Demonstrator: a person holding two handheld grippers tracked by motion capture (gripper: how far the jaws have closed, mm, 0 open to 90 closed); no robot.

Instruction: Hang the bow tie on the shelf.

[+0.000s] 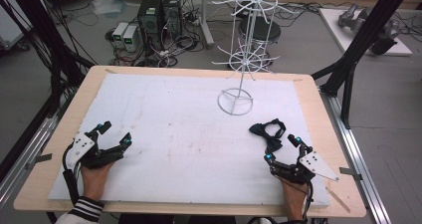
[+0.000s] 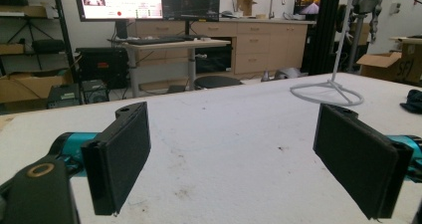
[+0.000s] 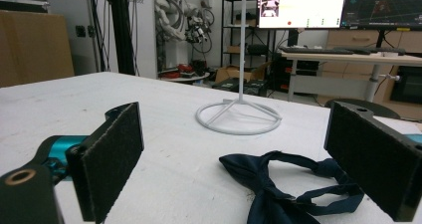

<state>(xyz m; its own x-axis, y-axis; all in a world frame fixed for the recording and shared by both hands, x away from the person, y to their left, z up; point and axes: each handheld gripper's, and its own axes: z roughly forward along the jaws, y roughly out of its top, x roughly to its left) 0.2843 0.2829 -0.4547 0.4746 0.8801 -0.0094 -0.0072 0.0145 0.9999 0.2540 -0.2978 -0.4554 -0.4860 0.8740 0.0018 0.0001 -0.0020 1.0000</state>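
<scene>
The right tool point(image 1: 282, 148) gapes wide, empty, just short of the bow tie point(image 1: 269, 131) on the table point(image 1: 174, 129).

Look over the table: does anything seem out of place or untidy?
Only the dark bow tie: it lies crumpled on the white mat before the open right gripper, its strap looped loosely, while the wire rack stands bare.

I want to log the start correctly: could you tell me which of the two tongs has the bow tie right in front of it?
The right tongs: the dark bow tie lies just ahead of its open jaws.
</scene>
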